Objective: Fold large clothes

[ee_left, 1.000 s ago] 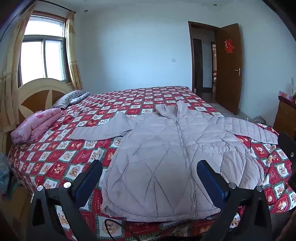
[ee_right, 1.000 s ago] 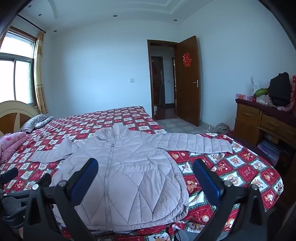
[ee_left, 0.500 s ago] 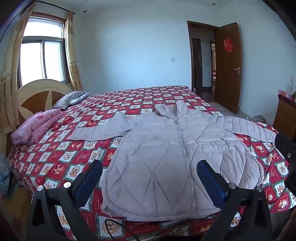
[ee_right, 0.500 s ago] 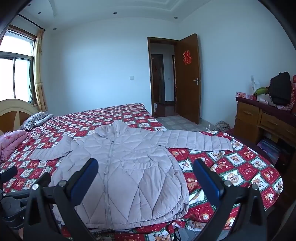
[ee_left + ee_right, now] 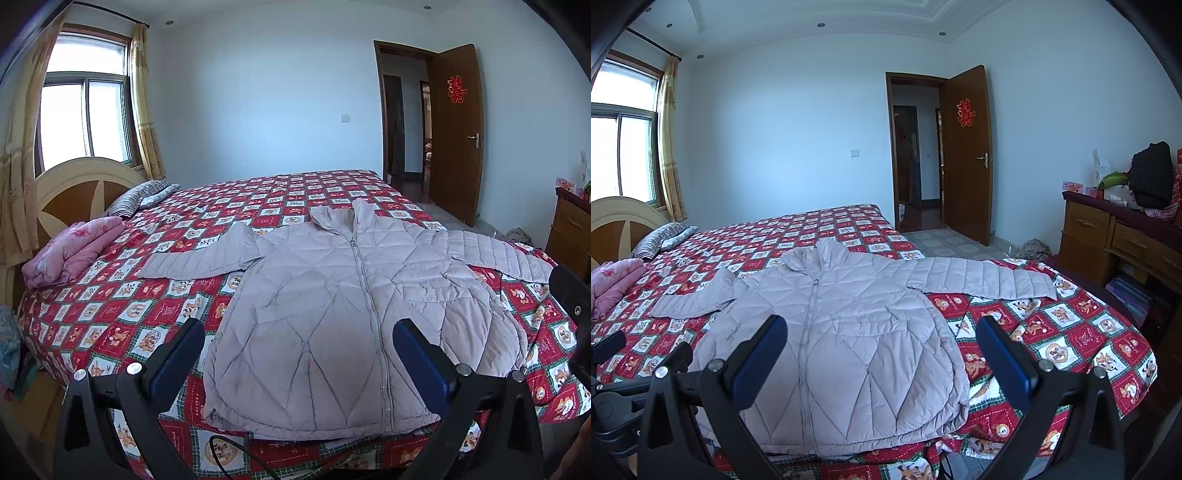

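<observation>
Pale lilac-grey quilted puffer jacket (image 5: 332, 321) lies flat, front up, on the bed's near half, its hem at the near edge. Diamond stitching puffs the body, narrow straight channels rib the sleeves, and a zipper closed to the stand-up collar runs down the middle. Both sleeves spread sideways; the right-hand one (image 5: 982, 277) reaches toward the bed's foot.

Under it spreads a red, white and green checked bedspread with cartoon squares (image 5: 122, 306), smooth and taut. Toward the rounded cream-and-brown wooden headboard (image 5: 70, 192) sit a folded pink floral quilt (image 5: 70, 251) and a striped grey pillow (image 5: 136, 194).

The left gripper (image 5: 297, 363) hovers over the hem, its jaws spread wide with flat blue pads (image 5: 177, 354) on black arms, touching nothing. The right gripper (image 5: 881, 362) hovers likewise over the jacket's right side, jaws released and empty.

Beyond stand a brown wooden door with a red paper emblem (image 5: 967, 155), ajar, and a wooden dresser (image 5: 1108, 236) bearing clutter.
</observation>
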A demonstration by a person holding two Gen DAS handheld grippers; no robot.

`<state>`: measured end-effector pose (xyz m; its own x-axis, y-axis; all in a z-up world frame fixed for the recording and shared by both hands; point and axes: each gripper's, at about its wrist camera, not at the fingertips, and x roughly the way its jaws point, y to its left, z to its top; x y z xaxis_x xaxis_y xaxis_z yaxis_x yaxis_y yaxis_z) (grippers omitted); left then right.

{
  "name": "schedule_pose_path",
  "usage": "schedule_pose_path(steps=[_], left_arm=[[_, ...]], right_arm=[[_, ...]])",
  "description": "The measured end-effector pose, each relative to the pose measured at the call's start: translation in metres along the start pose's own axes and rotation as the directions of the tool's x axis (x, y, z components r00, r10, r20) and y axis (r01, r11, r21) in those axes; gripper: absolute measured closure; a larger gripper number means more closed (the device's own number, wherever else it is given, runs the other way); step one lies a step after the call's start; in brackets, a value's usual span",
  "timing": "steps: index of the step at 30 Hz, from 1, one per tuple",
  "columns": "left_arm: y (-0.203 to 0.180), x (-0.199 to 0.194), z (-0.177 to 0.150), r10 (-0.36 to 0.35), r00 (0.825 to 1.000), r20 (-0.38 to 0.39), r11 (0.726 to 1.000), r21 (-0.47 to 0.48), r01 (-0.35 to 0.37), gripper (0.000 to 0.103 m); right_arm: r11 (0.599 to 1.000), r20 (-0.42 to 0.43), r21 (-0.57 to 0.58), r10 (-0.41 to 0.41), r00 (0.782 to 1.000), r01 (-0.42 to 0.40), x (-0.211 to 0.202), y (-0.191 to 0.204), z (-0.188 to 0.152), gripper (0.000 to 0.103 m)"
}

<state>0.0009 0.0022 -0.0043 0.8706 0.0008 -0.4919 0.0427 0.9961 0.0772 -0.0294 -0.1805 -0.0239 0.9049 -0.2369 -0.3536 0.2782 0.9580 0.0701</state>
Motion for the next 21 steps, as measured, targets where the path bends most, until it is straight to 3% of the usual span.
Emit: schedule_pose_path(steps=[21], left_arm=[[0.0007,0.0011,0.0,0.0,1.0,-0.002,1.0,0.001,0.0,0.001]], right_arm=[[1.0,-0.005,0.003,0.001,1.0,-0.001,0.0005,0.0003,-0.0014,0.0]])
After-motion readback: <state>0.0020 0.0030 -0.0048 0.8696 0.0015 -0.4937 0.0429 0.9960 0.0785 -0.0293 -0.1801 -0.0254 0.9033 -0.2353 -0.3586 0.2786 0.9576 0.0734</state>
